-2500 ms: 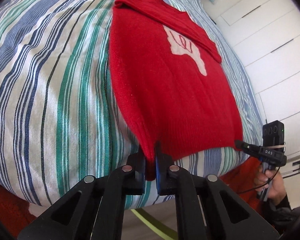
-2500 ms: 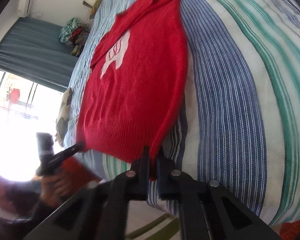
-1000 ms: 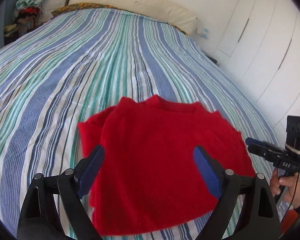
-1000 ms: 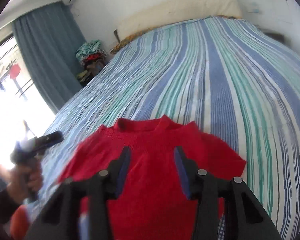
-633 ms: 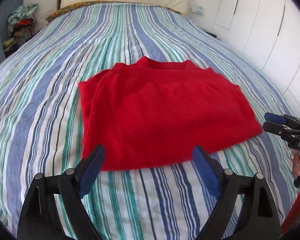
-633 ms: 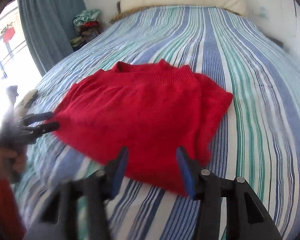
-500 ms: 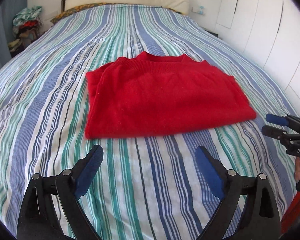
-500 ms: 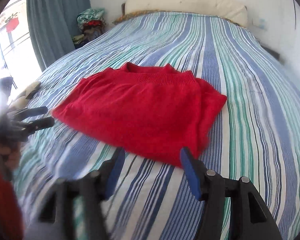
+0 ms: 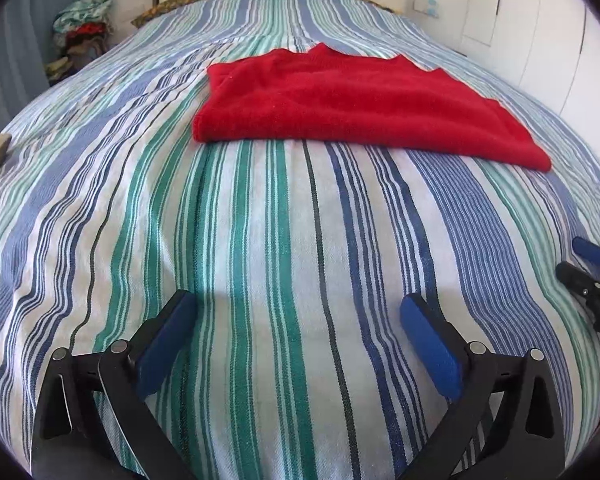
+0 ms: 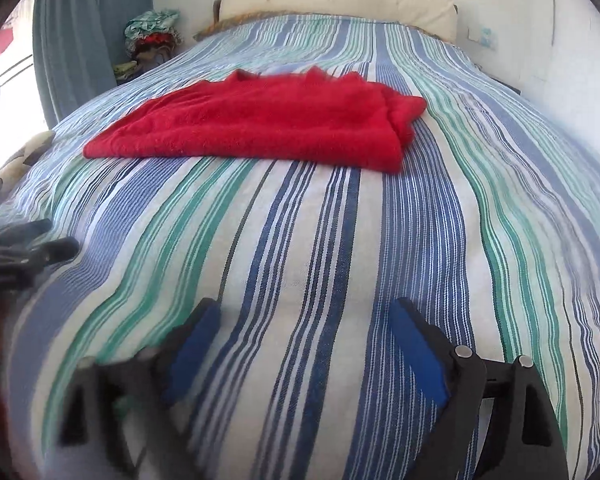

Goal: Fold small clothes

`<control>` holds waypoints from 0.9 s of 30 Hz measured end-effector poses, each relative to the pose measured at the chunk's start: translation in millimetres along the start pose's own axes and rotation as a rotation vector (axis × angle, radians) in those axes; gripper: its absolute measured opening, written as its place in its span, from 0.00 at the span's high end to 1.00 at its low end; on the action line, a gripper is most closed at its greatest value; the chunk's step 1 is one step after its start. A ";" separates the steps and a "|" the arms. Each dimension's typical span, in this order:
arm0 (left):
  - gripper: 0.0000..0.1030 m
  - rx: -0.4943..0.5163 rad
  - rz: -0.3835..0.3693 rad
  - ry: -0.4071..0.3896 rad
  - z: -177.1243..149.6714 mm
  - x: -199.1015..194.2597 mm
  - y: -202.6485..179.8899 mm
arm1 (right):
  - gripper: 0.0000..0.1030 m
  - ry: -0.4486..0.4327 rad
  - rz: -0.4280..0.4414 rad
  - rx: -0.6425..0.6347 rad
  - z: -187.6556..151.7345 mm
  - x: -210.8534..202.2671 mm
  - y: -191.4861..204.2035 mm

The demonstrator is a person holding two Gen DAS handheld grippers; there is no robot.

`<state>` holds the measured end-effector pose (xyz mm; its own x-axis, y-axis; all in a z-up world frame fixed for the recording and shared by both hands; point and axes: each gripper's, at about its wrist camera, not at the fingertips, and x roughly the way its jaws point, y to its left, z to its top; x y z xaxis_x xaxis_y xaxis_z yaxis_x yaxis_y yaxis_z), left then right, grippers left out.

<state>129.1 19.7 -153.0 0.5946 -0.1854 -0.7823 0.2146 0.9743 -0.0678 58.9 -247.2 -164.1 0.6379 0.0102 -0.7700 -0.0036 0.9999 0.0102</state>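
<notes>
both your hand-held grippers, left hand-held gripper (image 9: 298, 316) and right hand-held gripper (image 10: 304, 324), are opening wide, empty above the bed (image 9: 260, 220); the red sweater (image 9: 352, 108) lies folded beyond, its front hidden.

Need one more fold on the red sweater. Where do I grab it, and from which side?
Probably the red sweater by its near folded edge, one corner per tool, coming in from the foot of the striped bedspread. It lies flat, and that edge faces both open tools.

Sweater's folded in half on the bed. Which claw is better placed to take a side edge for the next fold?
Right, marginally. Its side of the red sweater ends in a bunched, layered edge. Both the left claw and the right claw hover empty, jaws opening, over bare striped bedspread.
</notes>
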 end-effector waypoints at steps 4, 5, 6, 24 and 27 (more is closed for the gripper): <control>0.01 0.005 0.006 0.000 -0.4 -0.1 -0.3 | 0.16 -0.013 -0.001 0.001 -2.7 -2.2 2.3; 0.01 0.005 0.005 0.001 -0.6 -0.1 0.1 | 0.16 -0.013 -0.003 -0.001 -1.9 -2.1 2.7; 0.01 0.005 0.005 0.000 -0.5 -0.1 0.1 | 0.16 -0.013 -0.003 0.000 -1.8 -2.1 2.5; 0.01 0.009 0.009 -0.009 -4.3 -3.0 -2.7 | 0.15 -0.010 -0.007 -0.001 -0.9 -2.0 2.5; 0.01 0.008 0.009 -0.008 -4.5 -3.0 -2.4 | 0.15 -0.009 -0.010 -0.002 -0.9 -2.1 2.9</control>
<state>123.3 18.6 -153.3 0.6028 -0.1780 -0.7778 0.2158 0.9748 -0.0559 56.8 -244.3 -163.0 0.6447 0.0000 -0.7644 0.0013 1.0000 0.0012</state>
